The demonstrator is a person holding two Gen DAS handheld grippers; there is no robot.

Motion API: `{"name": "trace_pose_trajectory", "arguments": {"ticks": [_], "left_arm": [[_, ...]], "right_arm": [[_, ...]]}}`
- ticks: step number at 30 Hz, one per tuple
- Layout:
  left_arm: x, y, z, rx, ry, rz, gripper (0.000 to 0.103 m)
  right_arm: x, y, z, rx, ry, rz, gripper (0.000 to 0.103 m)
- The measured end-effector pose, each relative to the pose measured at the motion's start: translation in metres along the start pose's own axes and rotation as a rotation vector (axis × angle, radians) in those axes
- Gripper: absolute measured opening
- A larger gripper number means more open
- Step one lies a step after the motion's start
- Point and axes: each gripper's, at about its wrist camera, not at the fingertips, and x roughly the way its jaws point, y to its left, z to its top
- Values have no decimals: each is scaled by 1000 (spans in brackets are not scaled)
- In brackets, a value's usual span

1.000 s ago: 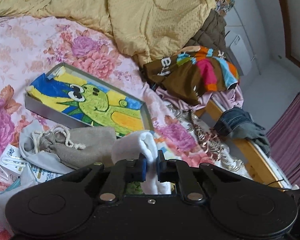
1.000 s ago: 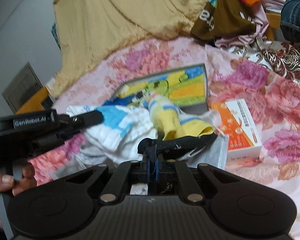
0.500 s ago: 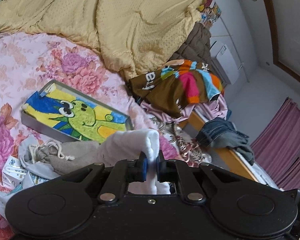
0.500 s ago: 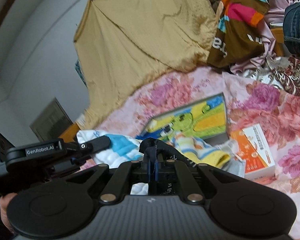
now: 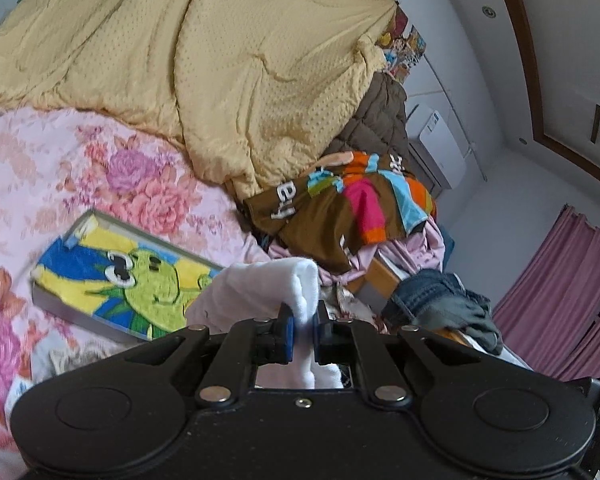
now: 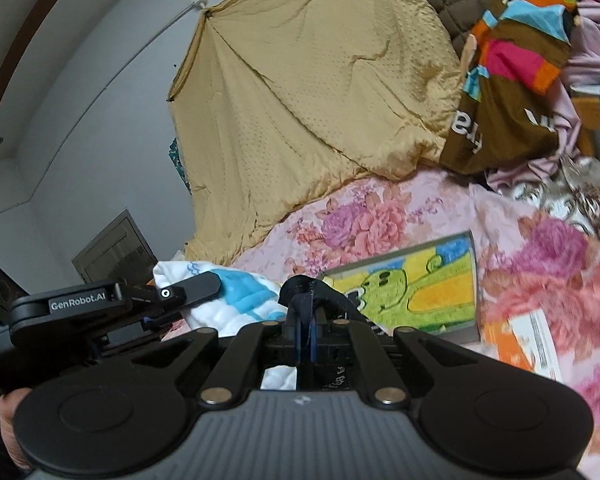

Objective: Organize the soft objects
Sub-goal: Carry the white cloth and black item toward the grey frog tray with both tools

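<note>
My left gripper (image 5: pixel 304 322) is shut on a white folded cloth (image 5: pixel 268 284), held up above the floral bed sheet (image 5: pixel 100 168). In the right wrist view the same cloth, white with blue patches (image 6: pixel 236 292), hangs from the left gripper (image 6: pixel 156 320) at the lower left. My right gripper (image 6: pixel 307 328) is shut on a thin black cloth (image 6: pixel 312 292) that bunches over its tips. A grey tray with a green cartoon towel (image 5: pixel 120 276) lies on the sheet below both grippers; the tray (image 6: pixel 416 292) sits just right of the black cloth.
A yellow quilt (image 5: pixel 220 60) is heaped at the back. A brown multicoloured garment (image 5: pixel 340 208) and jeans (image 5: pixel 432 296) lie at the bed's right edge. An orange and white box (image 6: pixel 528 336) rests on the sheet. Pink curtains (image 5: pixel 560 300) hang on the right.
Both grippers have risen with their cloths and tilted up, so the wall and quilt fill more of each view. The grey pouch and yellow sock have dropped out of sight.
</note>
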Motion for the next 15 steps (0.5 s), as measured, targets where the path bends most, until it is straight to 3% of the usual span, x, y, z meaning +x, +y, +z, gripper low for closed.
{"name": "trace_pose_trajectory", "arguments": {"ticks": [10,15], "left_arm": [[46,20,44,10,-23,50,9],[82,34,56,-14,-7,80,9]], "right_arm": [[64,-13,41,-47,5,9,5],[105,-27,54,-107,22,-28,5]]}}
